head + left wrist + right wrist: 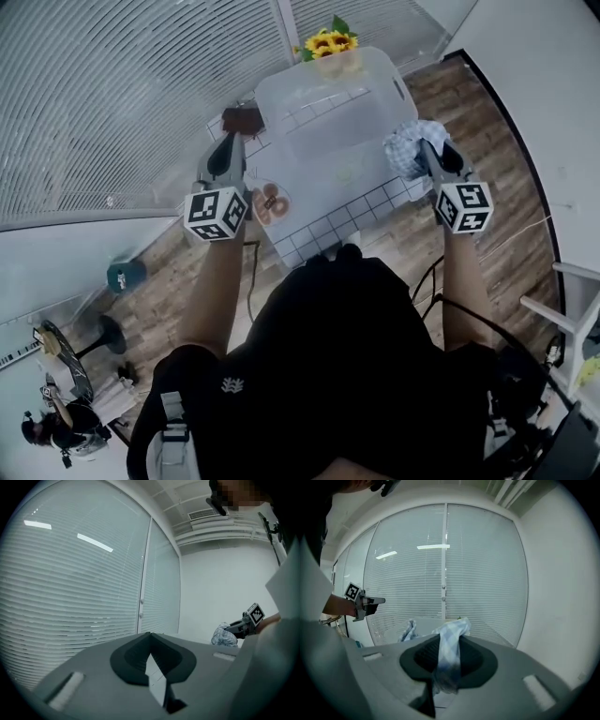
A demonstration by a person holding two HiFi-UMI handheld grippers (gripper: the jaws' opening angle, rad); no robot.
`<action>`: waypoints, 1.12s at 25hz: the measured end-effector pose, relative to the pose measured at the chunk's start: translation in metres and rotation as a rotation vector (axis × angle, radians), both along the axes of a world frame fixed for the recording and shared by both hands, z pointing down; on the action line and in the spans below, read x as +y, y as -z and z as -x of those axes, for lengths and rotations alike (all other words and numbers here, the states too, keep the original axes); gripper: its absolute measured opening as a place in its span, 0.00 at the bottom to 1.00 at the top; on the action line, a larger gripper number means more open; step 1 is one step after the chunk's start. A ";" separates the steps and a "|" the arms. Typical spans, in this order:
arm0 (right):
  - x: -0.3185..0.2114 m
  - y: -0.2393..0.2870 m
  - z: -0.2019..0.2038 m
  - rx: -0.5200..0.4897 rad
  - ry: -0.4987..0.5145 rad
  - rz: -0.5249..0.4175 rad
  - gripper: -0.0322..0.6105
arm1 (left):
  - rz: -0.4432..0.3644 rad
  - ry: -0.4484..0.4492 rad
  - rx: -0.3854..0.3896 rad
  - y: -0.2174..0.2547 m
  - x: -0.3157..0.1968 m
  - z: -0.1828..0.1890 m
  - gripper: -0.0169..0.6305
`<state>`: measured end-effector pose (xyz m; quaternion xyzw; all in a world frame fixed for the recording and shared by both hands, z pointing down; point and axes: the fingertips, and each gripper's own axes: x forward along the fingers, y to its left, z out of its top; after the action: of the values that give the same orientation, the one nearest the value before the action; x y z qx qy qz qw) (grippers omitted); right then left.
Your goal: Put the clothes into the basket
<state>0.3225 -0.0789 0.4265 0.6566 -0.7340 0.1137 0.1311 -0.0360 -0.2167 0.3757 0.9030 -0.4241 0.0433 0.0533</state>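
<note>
Seemingly soft, light and limp, the checked cloth point(449, 660) hangs pinched in the right claw point(427, 157) at the right edge of the clear basket point(392, 86), probably best held by a bunched fold, while the left claw point(150, 639) is closed and empty.

The clear basket point(272, 103) is open on top with lots of room to reach down into it, but the sunflowers point(328, 42) stand close behind it, and the window blinds point(122, 94) wall off the space past the tiled table point(319, 234).
</note>
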 end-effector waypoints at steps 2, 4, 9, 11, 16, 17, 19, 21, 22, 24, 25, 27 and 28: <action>-0.003 0.009 0.000 0.002 -0.003 -0.016 0.19 | -0.008 -0.008 0.003 0.006 0.001 -0.001 0.04; -0.007 0.019 0.000 0.006 0.000 -0.030 0.19 | -0.012 -0.014 0.002 0.012 0.001 -0.002 0.04; -0.029 0.047 0.002 0.023 0.014 -0.077 0.19 | -0.038 -0.056 -0.044 0.024 -0.006 -0.012 0.04; -0.037 0.055 0.005 0.021 0.022 -0.094 0.19 | -0.040 -0.064 -0.041 0.027 -0.008 -0.014 0.04; -0.055 0.073 0.014 0.014 0.045 -0.119 0.19 | -0.052 -0.049 -0.033 0.039 -0.012 -0.009 0.04; -0.060 0.077 0.015 0.016 0.048 -0.124 0.19 | -0.058 -0.044 -0.032 0.041 -0.014 -0.006 0.04; -0.067 0.085 0.018 0.021 0.054 -0.133 0.19 | -0.066 -0.033 -0.027 0.047 -0.017 -0.002 0.04; -0.074 0.093 0.023 0.021 0.064 -0.146 0.19 | -0.071 -0.027 -0.026 0.051 -0.019 0.002 0.04; -0.077 0.096 0.026 0.021 0.070 -0.152 0.19 | -0.075 -0.025 -0.027 0.053 -0.019 0.004 0.04; -0.083 0.103 0.033 0.018 0.092 -0.164 0.19 | -0.087 -0.022 -0.032 0.057 -0.018 0.005 0.04; -0.087 0.106 0.037 0.016 0.105 -0.172 0.19 | -0.092 -0.021 -0.033 0.059 -0.018 0.006 0.04; -0.094 0.113 0.044 0.011 0.129 -0.188 0.19 | -0.099 -0.018 -0.032 0.063 -0.019 0.007 0.04; -0.097 0.117 0.047 0.010 0.138 -0.194 0.19 | -0.100 -0.015 -0.031 0.065 -0.020 0.008 0.04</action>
<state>0.2758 -0.1761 0.3095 0.6147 -0.7843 0.0296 0.0781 -0.0445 -0.2371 0.3106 0.9070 -0.4196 0.0364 0.0011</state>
